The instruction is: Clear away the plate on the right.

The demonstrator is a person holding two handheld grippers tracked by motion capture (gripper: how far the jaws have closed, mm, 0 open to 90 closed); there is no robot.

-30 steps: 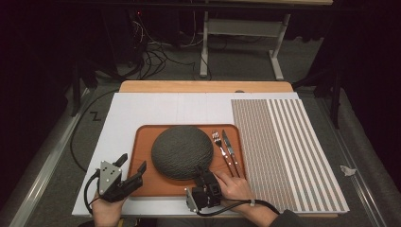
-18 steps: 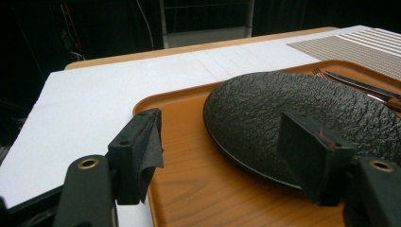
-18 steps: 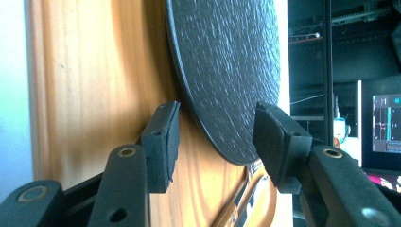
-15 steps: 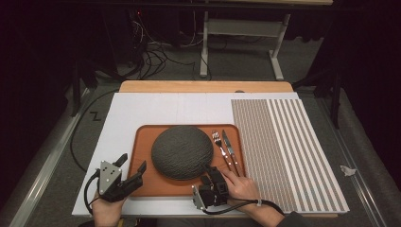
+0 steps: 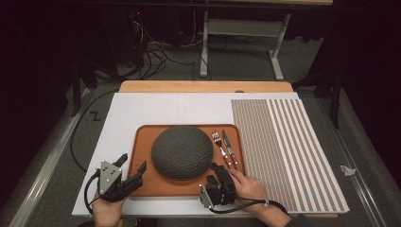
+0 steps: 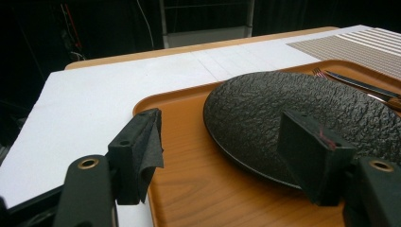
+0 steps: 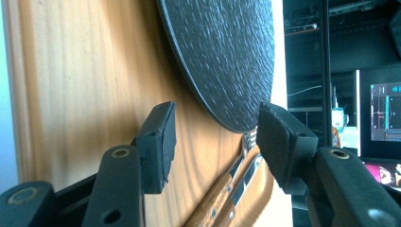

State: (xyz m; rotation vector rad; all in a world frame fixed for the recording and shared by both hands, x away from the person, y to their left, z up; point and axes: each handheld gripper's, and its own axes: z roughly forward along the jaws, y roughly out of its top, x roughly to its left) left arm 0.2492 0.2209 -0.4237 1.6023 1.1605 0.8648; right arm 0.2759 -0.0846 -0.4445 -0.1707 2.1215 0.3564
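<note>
On a white-covered table [image 5: 142, 113] in a dark room, my tray [image 5: 144, 156] holds one plate [image 5: 182, 151], one fork [image 5: 218, 143], one knife [image 5: 228, 145]; both my left gripper [image 5: 134, 166] and right gripper [image 5: 216, 171] gape empty, the right's jaws having just widened.

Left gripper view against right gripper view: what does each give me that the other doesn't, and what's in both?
Left gripper view, not the right: the striped mat and the wooden table edge. Right gripper view, not the left: lit screens in the dark room beyond. Both: the orange tray, the black textured plate, the fork and knife.
</note>
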